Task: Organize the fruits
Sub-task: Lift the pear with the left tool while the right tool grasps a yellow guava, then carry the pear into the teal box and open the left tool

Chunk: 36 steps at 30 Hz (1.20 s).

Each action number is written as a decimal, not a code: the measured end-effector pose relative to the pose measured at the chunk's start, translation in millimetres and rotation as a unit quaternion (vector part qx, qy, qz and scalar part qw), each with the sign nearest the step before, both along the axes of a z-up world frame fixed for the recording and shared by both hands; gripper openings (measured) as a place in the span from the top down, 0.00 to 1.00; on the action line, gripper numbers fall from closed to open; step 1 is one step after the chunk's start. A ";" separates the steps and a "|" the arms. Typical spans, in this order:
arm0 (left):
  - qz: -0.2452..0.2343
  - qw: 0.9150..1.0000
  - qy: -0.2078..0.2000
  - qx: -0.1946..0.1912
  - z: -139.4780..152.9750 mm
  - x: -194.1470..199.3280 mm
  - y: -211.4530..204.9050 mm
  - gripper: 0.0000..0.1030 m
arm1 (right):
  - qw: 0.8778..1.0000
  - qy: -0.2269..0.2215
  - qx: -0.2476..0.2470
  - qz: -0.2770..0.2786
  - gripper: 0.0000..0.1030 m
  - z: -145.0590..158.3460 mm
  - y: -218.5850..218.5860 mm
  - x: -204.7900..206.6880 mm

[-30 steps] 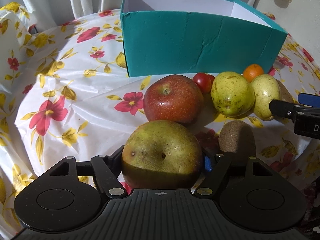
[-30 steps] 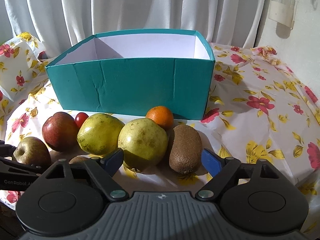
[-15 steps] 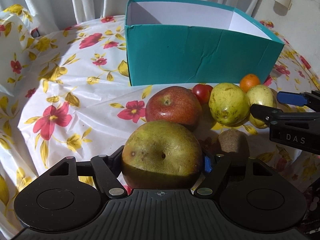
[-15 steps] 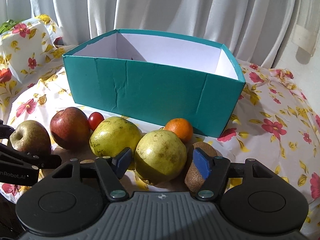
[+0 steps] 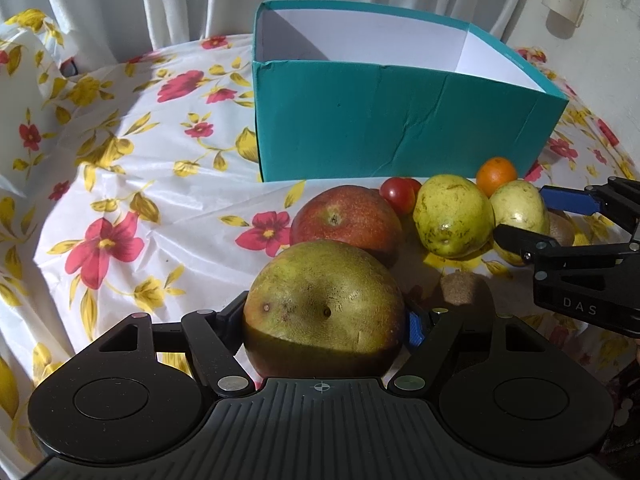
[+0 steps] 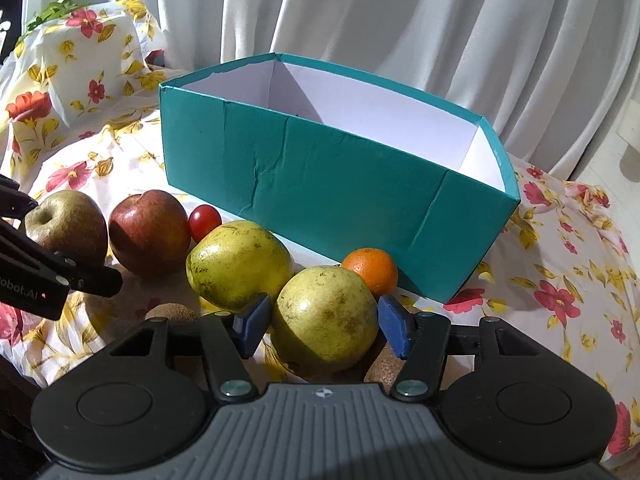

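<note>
My left gripper [image 5: 324, 316] is shut on a greenish-brown apple [image 5: 324, 308], held just above the floral cloth. My right gripper [image 6: 324, 324] straddles the nearer yellow-green pear [image 6: 324, 320]. Its jaws are closing and the blue pads [image 6: 394, 330] touch the pear's two sides as it rests on the cloth. From the left wrist, the right gripper [image 5: 520, 214] encloses that pear [image 5: 520, 208]. A second pear [image 6: 240, 264], red apple [image 6: 148, 232], cherry tomato [image 6: 204, 218] and orange [image 6: 370, 270] line up before the teal box [image 6: 320, 184], whose white inside shows no fruit.
A kiwi [image 6: 384, 364] lies half hidden under my right pad and another kiwi [image 6: 172, 312] sits nearer the left gripper [image 6: 74, 240]. White curtains hang behind the table. The floral cloth [image 5: 140, 200] stretches bare left of the box [image 5: 400, 128].
The right gripper has shifted sideways and rolled, and its jaws have narrowed from wide apart to the pear's sides. The left gripper keeps its hold on the apple and has hardly moved.
</note>
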<state>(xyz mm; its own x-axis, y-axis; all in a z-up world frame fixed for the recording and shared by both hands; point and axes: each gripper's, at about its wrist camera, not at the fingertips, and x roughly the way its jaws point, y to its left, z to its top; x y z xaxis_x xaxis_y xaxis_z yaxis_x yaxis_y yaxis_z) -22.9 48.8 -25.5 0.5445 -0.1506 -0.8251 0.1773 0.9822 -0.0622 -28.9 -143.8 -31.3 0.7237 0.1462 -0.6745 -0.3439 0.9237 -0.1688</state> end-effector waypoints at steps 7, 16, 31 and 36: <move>-0.002 1.000 0.001 -0.001 0.4 1.6 0.1 0.25 | 0.999 0.010 -0.038 0.018 0.40 -13.9 8.7 9.2; -0.007 1.000 -0.010 0.000 10.2 -0.1 -1.2 0.25 | 1.000 0.021 -0.020 -0.002 0.42 -18.1 6.6 16.1; -0.017 0.999 -0.051 0.009 74.5 28.6 -23.6 0.25 | 0.997 -0.023 0.049 -0.058 0.42 19.3 -17.0 9.5; -0.019 0.996 -0.086 0.018 98.0 55.7 -39.7 0.25 | 0.995 -0.031 0.064 -0.073 0.42 24.7 -25.7 4.9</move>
<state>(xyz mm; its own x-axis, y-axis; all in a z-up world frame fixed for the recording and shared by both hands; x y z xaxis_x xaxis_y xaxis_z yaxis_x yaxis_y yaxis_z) 32.7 9.1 72.5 0.6724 -0.1461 -0.7256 0.2193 0.9756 0.0068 -24.0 -169.5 -6.5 0.7831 0.1178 -0.6107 -0.1966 0.9784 -0.0633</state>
